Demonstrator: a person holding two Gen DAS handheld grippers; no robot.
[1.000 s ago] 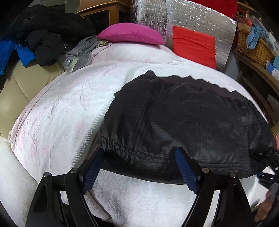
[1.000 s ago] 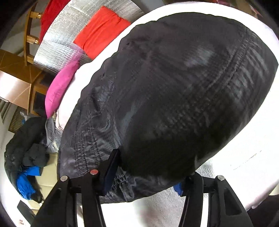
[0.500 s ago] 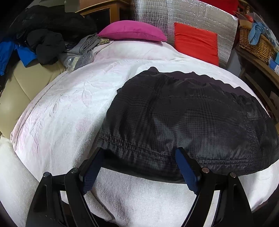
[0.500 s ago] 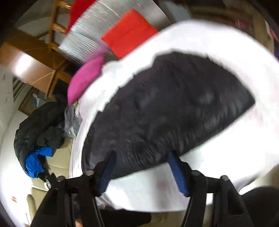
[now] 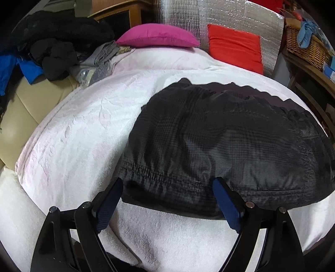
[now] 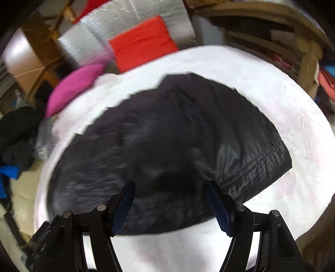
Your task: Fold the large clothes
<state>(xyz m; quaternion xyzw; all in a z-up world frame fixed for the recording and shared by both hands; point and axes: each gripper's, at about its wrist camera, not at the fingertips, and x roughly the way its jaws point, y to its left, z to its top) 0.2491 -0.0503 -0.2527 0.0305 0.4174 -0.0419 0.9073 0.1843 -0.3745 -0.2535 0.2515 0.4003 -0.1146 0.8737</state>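
Note:
A black quilted garment lies folded into a broad flat block on a white towel-covered bed. Its elastic hem faces me. My left gripper is open and empty, its blue-padded fingers spread just in front of the hem's left part. In the right wrist view the same garment fills the middle, blurred by motion. My right gripper is open and empty, hovering over the garment's near edge.
A magenta pillow and a red cushion lie at the bed's far end against a silver foil panel. A pile of dark and blue clothes sits far left on a beige sofa. A wicker basket and wooden shelves stand right.
My right gripper has let go of the garment, pulled back and swung upright, so the whole garment now shows. My left gripper has stayed open and nearly still.

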